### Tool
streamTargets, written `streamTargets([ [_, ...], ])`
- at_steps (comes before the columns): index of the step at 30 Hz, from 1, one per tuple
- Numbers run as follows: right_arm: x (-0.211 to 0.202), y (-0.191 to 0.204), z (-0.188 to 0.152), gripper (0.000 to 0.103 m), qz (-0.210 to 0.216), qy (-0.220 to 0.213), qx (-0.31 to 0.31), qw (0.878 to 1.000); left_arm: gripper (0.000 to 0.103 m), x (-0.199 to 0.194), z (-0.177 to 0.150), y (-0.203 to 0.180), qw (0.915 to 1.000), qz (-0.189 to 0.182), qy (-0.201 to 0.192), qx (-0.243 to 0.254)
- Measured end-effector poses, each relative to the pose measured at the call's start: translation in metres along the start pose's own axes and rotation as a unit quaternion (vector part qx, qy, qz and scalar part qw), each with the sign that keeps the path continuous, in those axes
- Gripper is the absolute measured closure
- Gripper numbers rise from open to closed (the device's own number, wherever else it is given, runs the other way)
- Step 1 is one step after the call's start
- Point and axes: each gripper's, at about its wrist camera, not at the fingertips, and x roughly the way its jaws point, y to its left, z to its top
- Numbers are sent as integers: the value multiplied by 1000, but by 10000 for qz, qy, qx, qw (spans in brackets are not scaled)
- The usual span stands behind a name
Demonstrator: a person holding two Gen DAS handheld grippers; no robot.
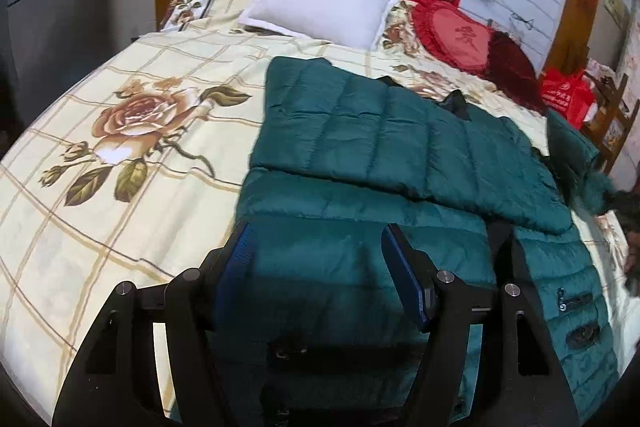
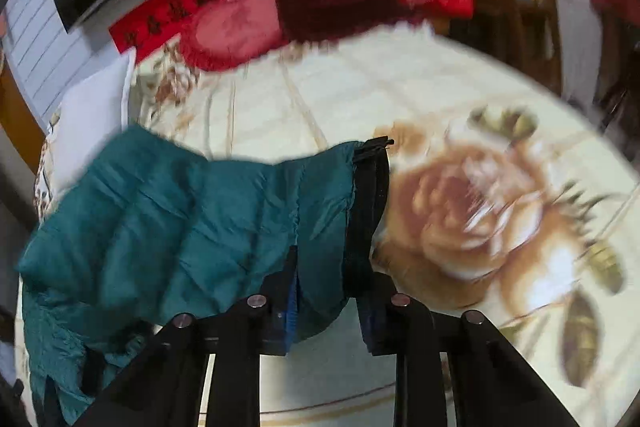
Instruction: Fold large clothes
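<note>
The green coat (image 1: 400, 155) lay across the bed (image 1: 120, 187), filling the centre and lower right of the left view, with one panel already laid over the rest. The left gripper (image 1: 320, 251) hung released above the coat's near edge at lower centre, touching nothing that could be seen. In the blurred right view, the right gripper (image 2: 328, 291) was clenched on the coat near its black edge (image 2: 368, 195), lifting that part off the bed at centre frame. The puffy fabric looked slick, so it could slip from the pinch mid-swing. With nothing pinning the rest, the pull might drag the laid panel askew.
</note>
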Motion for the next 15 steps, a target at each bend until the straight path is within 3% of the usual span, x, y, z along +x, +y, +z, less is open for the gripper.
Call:
streamTargets([
  [4,-62,-10,25,81,-601,-518,23,9968,37,6,1,6,9996,211,174,-56],
  [9,-149,-19,57,81,-1263,-1143,123,9853,24,14,-1,16,9981,367,456,-168],
  [12,-183,7,70,82,-1184,-1409,-37,9829,24,14,-1,21,9977,363,539,-184],
  [15,-203,59,77,82,-774,-1581,-351,9838,24,9,0,33,9975,298,536,-341],
])
